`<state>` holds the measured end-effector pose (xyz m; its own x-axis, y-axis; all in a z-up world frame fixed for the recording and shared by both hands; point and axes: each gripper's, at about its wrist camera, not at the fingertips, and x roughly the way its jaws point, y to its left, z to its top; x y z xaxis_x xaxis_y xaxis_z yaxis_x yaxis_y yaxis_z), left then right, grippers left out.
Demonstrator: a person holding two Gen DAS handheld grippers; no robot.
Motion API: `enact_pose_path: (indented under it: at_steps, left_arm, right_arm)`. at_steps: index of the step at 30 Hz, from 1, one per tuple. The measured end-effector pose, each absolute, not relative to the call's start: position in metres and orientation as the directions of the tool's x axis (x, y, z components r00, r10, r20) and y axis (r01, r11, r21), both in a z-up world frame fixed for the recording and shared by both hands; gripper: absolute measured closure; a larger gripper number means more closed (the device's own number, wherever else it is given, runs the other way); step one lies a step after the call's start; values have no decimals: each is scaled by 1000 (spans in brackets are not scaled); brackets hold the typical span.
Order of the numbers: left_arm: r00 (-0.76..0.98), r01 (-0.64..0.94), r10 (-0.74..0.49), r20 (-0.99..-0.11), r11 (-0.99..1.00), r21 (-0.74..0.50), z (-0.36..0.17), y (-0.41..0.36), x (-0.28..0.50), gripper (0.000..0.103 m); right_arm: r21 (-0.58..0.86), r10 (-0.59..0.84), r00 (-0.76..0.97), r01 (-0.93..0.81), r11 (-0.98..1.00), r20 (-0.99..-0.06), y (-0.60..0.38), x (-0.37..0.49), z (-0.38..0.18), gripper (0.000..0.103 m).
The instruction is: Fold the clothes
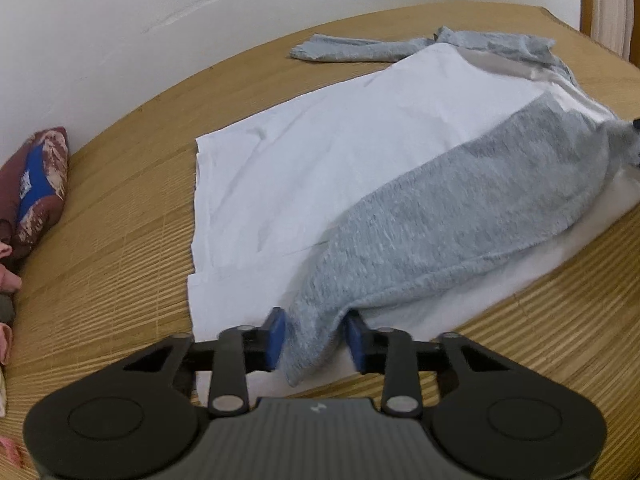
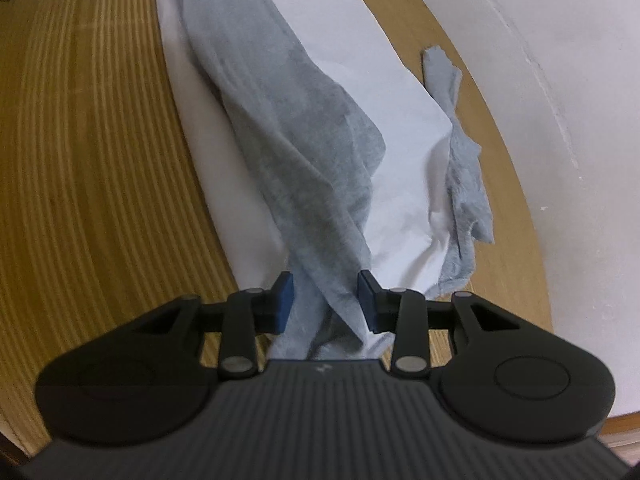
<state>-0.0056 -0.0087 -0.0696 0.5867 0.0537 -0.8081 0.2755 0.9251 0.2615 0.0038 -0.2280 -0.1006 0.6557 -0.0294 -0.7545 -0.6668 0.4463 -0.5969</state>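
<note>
Mid-fold: left claw (image 1: 315, 338) and right claw (image 2: 326, 300) each straddled the grey sleeve (image 1: 460, 208), spread, not pinching; next they must close and lift it.

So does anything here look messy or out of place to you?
Mostly the shirt: one grey sleeve lies across its white body, its cuff between the left hand-held gripper's blue pads, while the other grey sleeve still sprawls out flat on the woven mat.
</note>
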Motion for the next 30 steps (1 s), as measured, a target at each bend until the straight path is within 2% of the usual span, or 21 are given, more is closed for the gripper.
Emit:
enact_pose_path:
  at_steps: [4,6,8,9,10,11,13,16,19,22,24,30]
  left_arm:
    - [588,276,60,-807,922,270,-69,-12,-3,76]
    - [588,274,60,-806,924,268,-67,-13,-2,91]
    - [595,270,59,-802,925,268,-61,-15,-1,96]
    - [604,266,64,-794,924,276,-56,-17,0,97]
    - [613,261,69,-787,923,284,-52,-19,1,98]
    - [626,264,69,-777,919,295,-45,-20,5,98]
    - [658,274,69,-750,906,324,-30,-24,16,100]
    - [752,270,71,-656,874,405,6,-34,41,101]
    - [853,231,43,-520,862,451,56,-48,52,101]
    - [890,210,36,-455,853,478,74,-51,46,101]
    - [867,212,63,-495,852,479,55,-45,39,101]
    - [663,236,184,-725,868,436,-47,-16,8,100]
  right_arm:
    - [-635,-86,665,-655,409,-742,-226,8,-111,65]
    - [-648,-72,682,-649,400,-728,-223,8,-113,65]
    - [-650,-37,707,-626,430,-706,-220,10,-108,67]
    - [-637,-19,709,-621,457,-705,-219,12,-104,72]
    - [-609,-7,697,-622,492,-717,-220,15,-100,81]
    - [-579,6,684,-622,526,-729,-221,19,-96,97]
    - [-545,15,682,-598,588,-732,-227,27,-88,97]
    - [-519,10,721,-509,687,-693,-242,32,-68,98]
    - [-491,9,771,-415,766,-637,-253,27,-44,98]
    - [-463,28,799,-375,803,-600,-258,14,-29,98]
    - [-449,48,780,-408,794,-624,-253,5,-39,98]
    - [-440,50,662,-552,708,-748,-229,-11,-101,98]
